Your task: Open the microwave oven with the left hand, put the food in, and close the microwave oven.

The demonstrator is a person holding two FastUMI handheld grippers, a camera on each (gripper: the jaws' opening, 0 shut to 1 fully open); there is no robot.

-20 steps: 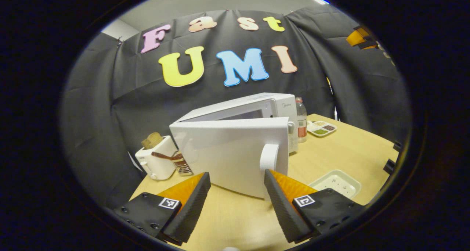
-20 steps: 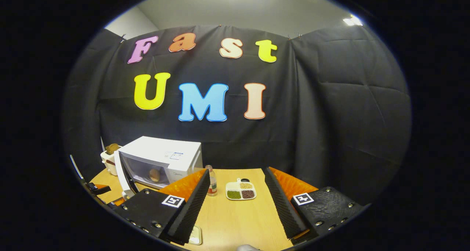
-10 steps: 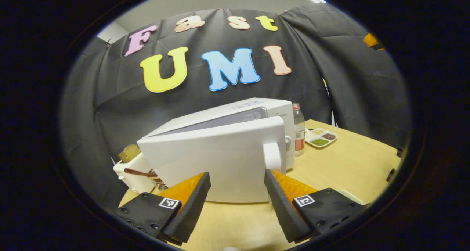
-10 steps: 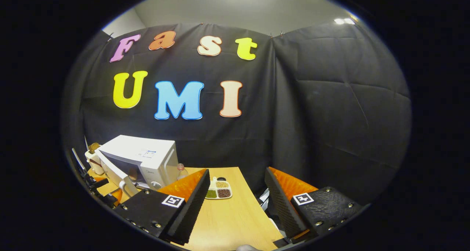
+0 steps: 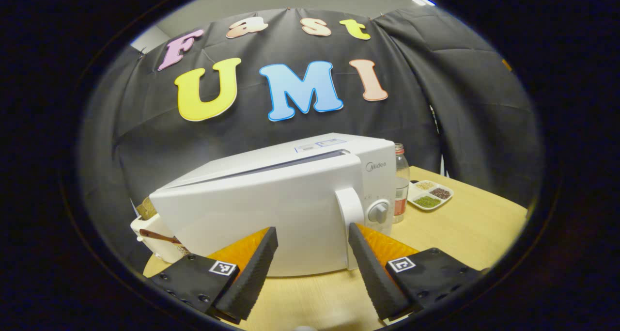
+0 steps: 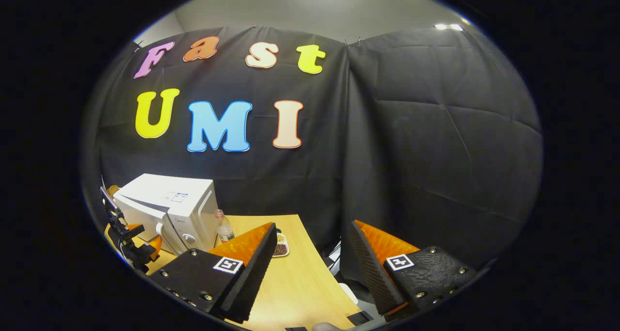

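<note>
left gripper [image 5: 310, 260]: we see its fingers apart, just before the microwave door [image 5: 252, 219]
door: nearly closed
right gripper [image 6: 310, 268]: fingers apart, empty, over the table [image 6: 290, 287]

Even overhead ceiling light, sharp focus, soft shadows, strong fisheye bending at edges

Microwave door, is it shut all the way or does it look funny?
Not quite shut. The microwave door still shows a thin dark gap along its top edge. Nothing looks spilled or broken on the table.
</note>
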